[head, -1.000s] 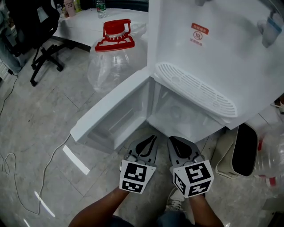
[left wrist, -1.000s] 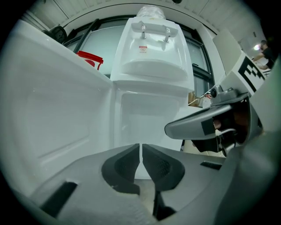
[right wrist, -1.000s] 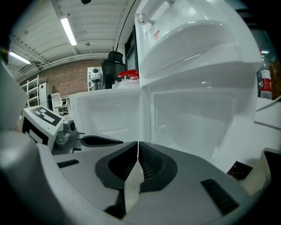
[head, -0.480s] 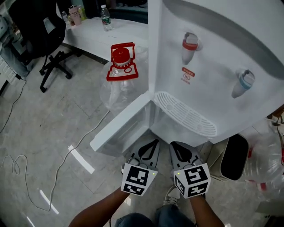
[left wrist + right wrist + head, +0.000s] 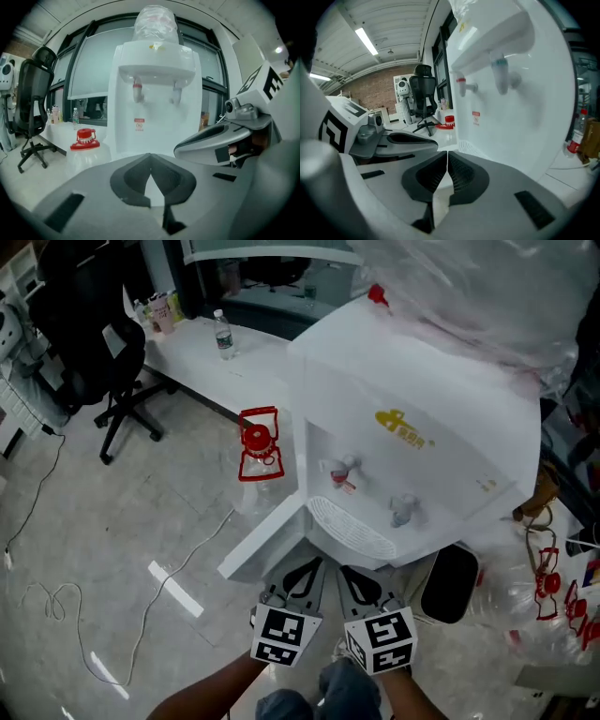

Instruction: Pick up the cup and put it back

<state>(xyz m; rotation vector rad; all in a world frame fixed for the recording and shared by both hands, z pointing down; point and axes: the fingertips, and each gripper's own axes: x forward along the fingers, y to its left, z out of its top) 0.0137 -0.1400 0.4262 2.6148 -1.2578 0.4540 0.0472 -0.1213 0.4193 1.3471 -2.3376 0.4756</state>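
No cup shows in any view. The white water dispenser [image 5: 412, 427] stands ahead, its lower cabinet door [image 5: 264, 545] swung open to the left; the cabinet's inside is hidden from here. My left gripper [image 5: 305, 574] and right gripper [image 5: 356, 579] hang side by side just in front of the drip grille [image 5: 352, 529], both shut with nothing between the jaws. In the left gripper view the shut left gripper [image 5: 150, 158] points at the dispenser [image 5: 154, 98]. The right gripper [image 5: 447, 155] faces the dispenser [image 5: 511, 93] from its side.
A clear jug with a red cap [image 5: 257, 451] stands left of the door. A black office chair [image 5: 84, 343] and a white desk [image 5: 187, 348] lie at far left. A bin [image 5: 448, 582] and empty bottles [image 5: 548, 592] are at the right. A cable [image 5: 56, 601] trails over the floor.
The head view has pulled up and back, so the whole dispenser now shows instead of only the open cabinet. Both grippers have drawn back from the cabinet, still side by side.
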